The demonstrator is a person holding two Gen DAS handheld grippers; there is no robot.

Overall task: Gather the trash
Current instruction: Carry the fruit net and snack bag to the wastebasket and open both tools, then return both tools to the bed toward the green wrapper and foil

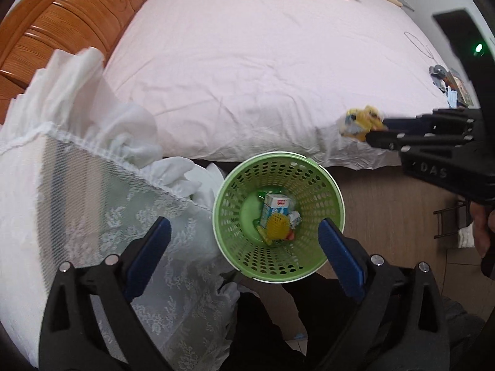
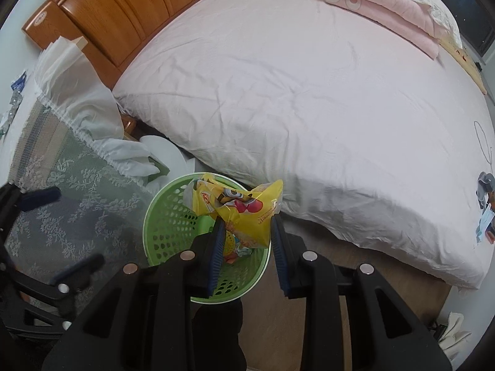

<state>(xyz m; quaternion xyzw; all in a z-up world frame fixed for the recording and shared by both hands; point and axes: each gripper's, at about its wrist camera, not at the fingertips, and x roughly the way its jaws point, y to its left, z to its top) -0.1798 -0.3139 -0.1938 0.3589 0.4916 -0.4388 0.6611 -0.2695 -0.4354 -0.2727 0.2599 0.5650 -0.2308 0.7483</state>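
Note:
A green perforated waste basket (image 1: 328,185) stands on the floor beside the bed, holding a small carton (image 1: 273,208) and other scraps. My left gripper (image 1: 244,235) is open and empty just above the basket's near side. My right gripper (image 2: 247,225) is shut on a crumpled yellow snack wrapper (image 2: 244,207) and holds it above the basket (image 2: 167,216). In the left wrist view the wrapper (image 1: 362,122) and right gripper (image 1: 376,133) hang to the right of the basket, over the bed's edge.
A bed with a pale pink cover (image 1: 263,71) fills the far side, with folded pink bedding (image 2: 386,9) and a wooden headboard (image 2: 123,9). A lace-covered stand with white cloth (image 1: 92,185) sits left of the basket. Small items lie at the bed's right edge (image 2: 485,207).

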